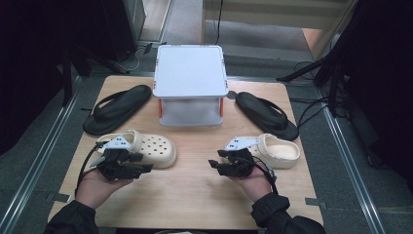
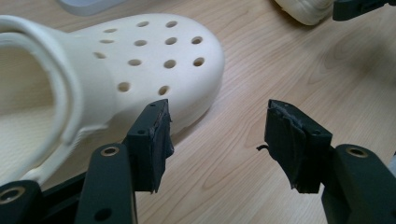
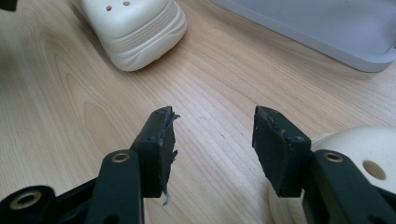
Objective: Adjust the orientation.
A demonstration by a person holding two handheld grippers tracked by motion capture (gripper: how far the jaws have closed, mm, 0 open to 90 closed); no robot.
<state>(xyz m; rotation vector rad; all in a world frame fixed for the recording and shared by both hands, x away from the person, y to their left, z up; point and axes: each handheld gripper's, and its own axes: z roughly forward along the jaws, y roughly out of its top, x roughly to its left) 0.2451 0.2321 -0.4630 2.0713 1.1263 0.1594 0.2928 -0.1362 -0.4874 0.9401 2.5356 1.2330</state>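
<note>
In the high view each cream clog lies on the worktop just above its hand, left clog nearest the left gripper, right clog beside the right gripper, toes pointing right, both jaws apart and empty.

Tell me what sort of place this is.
Probably a lab or studio set up for recording handling work: a small wooden table stands on grey floor with floor rails, dark stands and cables around it, and shoes laid out around a white box.
</note>
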